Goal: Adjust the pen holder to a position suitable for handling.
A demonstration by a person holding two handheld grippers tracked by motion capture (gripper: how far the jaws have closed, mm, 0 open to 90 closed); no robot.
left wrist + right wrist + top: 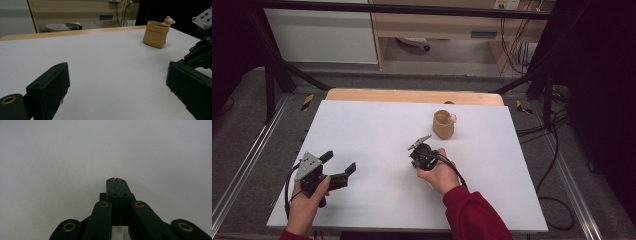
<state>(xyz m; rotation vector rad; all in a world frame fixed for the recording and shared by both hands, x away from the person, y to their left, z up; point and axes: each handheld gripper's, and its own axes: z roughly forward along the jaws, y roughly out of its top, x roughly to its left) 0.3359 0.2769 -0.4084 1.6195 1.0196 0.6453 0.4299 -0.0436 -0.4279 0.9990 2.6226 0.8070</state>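
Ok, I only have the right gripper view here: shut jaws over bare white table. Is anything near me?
Observer: A tan fabric pouch stands beyond the right gripper, toward the table's far edge.
Operator: Anything in it?
Observer: A small teddy bear's head peeks over its rim.
Operator: And my other gripper?
Observer: The left gripper is near the table's left front, jaws wide apart, nothing between them.

A white board [377, 130] covers the wooden table [412, 95] (its far edge stays bare). Beyond stand a pale cabinet [322, 35], a wooden shelf [437, 25] and black cables [557, 165].
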